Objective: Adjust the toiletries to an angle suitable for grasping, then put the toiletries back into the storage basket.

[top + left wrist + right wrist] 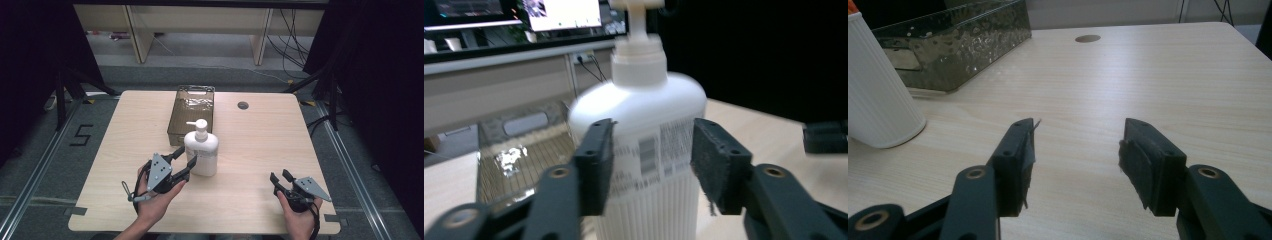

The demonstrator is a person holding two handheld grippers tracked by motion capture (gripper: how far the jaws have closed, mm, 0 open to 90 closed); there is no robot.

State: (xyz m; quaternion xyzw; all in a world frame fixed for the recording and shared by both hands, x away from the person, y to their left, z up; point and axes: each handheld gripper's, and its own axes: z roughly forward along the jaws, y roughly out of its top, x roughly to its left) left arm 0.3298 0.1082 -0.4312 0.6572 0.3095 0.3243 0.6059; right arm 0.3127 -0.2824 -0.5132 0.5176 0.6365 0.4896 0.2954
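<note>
Just short of contact, the black padded fingers (596, 165) of the left gripper (183, 159) stand spread to either side of the white ribbed plastic pump bottle (201, 152), pads clear of its walls. A skewed closing could push the tall, narrow-footed bottle over, likely toward the clear, dimpled plastic tray (191, 114) just behind it. It stands upright near the middle of the pale wooden desk (260, 145), long axis vertical, pump spout pointing left in the high view. Well apart to the right, the right gripper (281, 177) rests with its fingers spread around nothing.
</note>
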